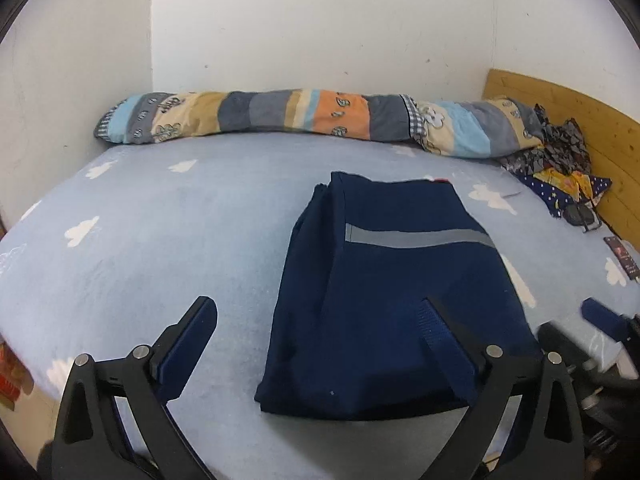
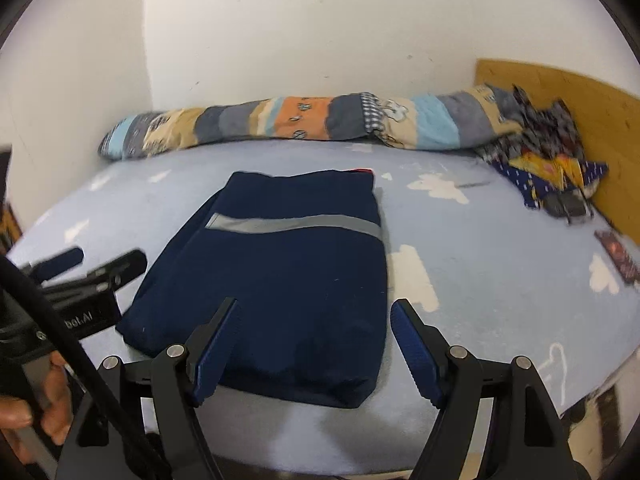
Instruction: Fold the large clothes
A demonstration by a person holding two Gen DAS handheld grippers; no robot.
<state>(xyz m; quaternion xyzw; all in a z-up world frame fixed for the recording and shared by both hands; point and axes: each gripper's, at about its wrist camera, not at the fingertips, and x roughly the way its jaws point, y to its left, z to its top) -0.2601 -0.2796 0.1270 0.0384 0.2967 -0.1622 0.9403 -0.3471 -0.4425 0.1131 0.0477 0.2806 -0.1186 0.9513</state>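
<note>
I see my left gripper wide, empty, above the near edge of one folded navy garment, a smooth rectangle with one grey stripe, on the cloud-print bed. My right gripper gapes empty too. One patchwork bolster lies far.

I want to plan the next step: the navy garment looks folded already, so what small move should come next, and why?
Probably draw both grippers back from the navy garment. It lies as a neat folded rectangle on the bed sheet, and the left gripper and right gripper have open jaws holding nothing.
</note>
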